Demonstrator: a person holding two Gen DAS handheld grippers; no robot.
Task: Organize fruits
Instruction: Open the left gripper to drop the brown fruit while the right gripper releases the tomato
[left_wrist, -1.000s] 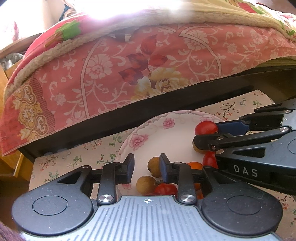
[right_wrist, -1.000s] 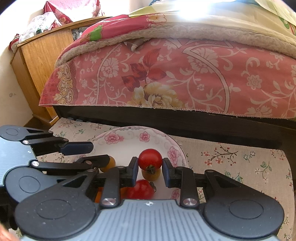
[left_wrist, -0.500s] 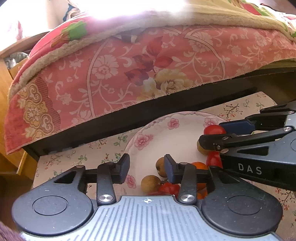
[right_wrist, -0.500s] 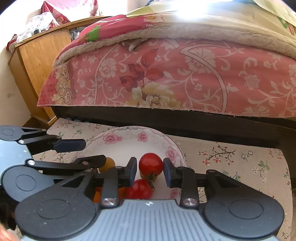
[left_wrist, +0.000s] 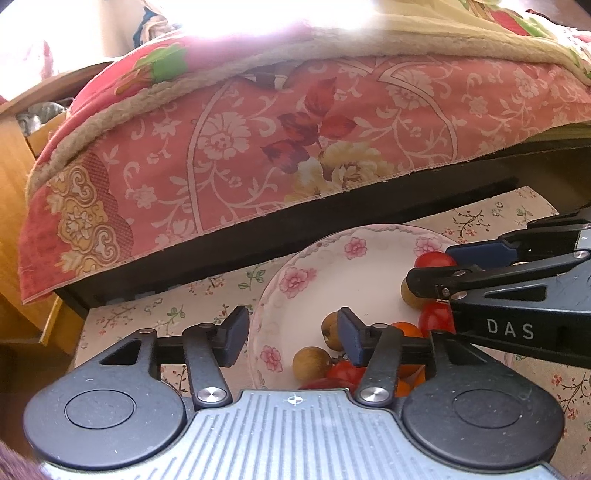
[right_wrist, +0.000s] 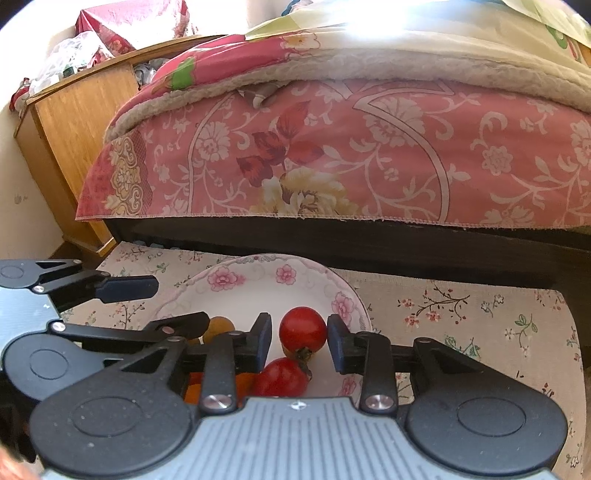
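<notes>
Fruits sit heaped on a flowered plate (left_wrist: 295, 280) that rests on a table covered by a floral tablecloth (right_wrist: 461, 317), right in front of a bed.

Biggest in both views is the bedspread (left_wrist: 258, 147), pink with white scrolls and a dark red leaf motif, hanging over the bed's dark base. A wooden cabinet (right_wrist: 77, 122) stands at the bed's left end.

Next in size are the two tools. The left gripper (left_wrist: 291, 332) hangs over the plate's near left rim. Its jaws have just been opening and now stand apart with nothing between them; the left finger is over the cloth outside the rim, and the right finger stands in front of a brown round fruit (left_wrist: 330, 330). The right gripper (right_wrist: 299, 343) reaches over the plate's right half. Its jaws have been easing apart, and a red tomato (right_wrist: 303, 329) sits between them, with a narrow gap on the left side and the right pad at or just off its skin, so they are not squeezing it.

Smaller still: a second red tomato (right_wrist: 280, 376) lies just below the first, a second brown fruit (left_wrist: 311, 363) sits near the front rim, and orange fruits (left_wrist: 406, 330) show behind the left gripper's right finger.
</notes>
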